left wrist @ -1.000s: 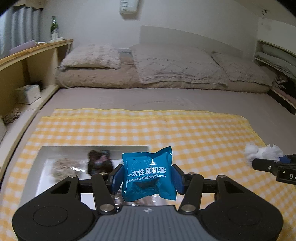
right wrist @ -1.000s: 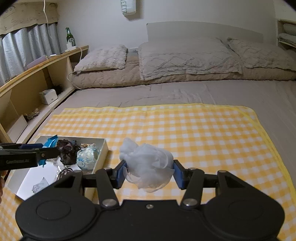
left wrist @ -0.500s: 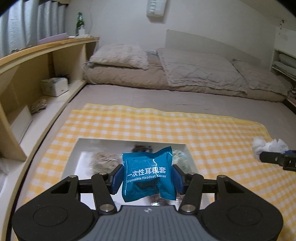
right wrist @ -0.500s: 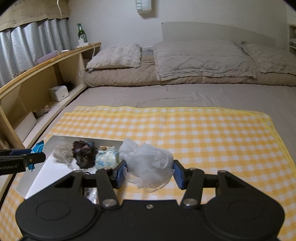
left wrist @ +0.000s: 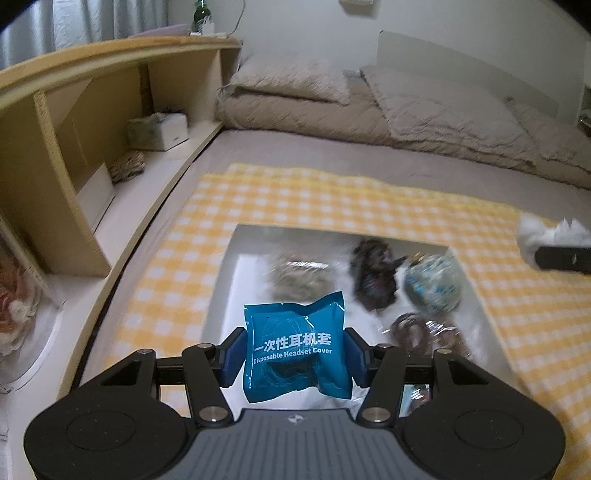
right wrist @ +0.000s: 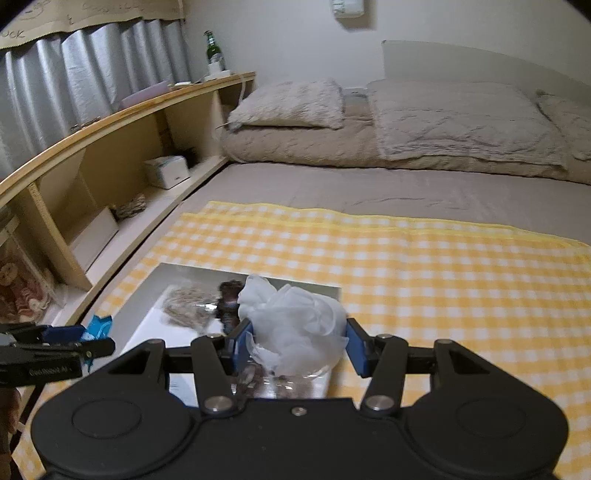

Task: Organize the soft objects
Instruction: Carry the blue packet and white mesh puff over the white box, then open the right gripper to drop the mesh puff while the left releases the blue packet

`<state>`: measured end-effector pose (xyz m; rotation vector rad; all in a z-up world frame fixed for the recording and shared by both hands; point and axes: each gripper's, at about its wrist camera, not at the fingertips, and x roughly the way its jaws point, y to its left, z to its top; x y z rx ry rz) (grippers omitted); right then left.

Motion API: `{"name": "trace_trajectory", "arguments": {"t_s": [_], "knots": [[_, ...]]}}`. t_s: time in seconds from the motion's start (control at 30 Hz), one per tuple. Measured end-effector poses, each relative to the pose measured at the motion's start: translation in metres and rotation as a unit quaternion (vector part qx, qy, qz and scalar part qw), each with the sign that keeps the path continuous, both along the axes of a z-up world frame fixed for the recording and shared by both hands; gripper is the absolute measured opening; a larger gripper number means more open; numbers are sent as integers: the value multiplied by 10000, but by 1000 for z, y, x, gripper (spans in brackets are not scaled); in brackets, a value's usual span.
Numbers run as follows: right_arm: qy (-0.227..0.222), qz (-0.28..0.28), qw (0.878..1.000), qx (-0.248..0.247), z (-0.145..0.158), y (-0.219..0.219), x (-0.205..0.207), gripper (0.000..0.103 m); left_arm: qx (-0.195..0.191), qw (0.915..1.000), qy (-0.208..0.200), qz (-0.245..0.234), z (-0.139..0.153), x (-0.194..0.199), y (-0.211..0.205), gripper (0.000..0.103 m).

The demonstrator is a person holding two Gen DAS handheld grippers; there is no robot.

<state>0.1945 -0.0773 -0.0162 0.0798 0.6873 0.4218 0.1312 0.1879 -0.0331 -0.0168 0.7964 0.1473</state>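
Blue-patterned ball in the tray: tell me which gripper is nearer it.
Hard to call. The left gripper hovers over the tray's near-left part, the ball ahead-right. The right gripper hides it.

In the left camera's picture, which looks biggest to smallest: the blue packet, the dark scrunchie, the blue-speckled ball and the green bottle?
1. blue packet, though held close to the camera, which enlarges it.
2. and 3. dark scrunchie and blue-speckled ball look alike; not ranked.
4. green bottle, though far off, so its true size is unsure.
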Motion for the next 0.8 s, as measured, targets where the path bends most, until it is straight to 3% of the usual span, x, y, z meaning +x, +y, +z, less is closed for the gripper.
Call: {"name": "trace_trajectory", "arguments": {"t_s": [0.3,0.57,0.77,0.8], "knots": [[174,454,9987,116,-6,61,11,53,317,9989,236,-263,-23,4,16,57],[675,826,9937,341,-28,113,26,54,565,9939,633,-699,-46,18,8,57],[1025,966,9890,457,-48,140,39,54,619,9927,765,-703,-57,21,15,64],[1054,978,9885,471,-51,143,41,54,610,9925,780,-715,-58,22,16,70]]}}
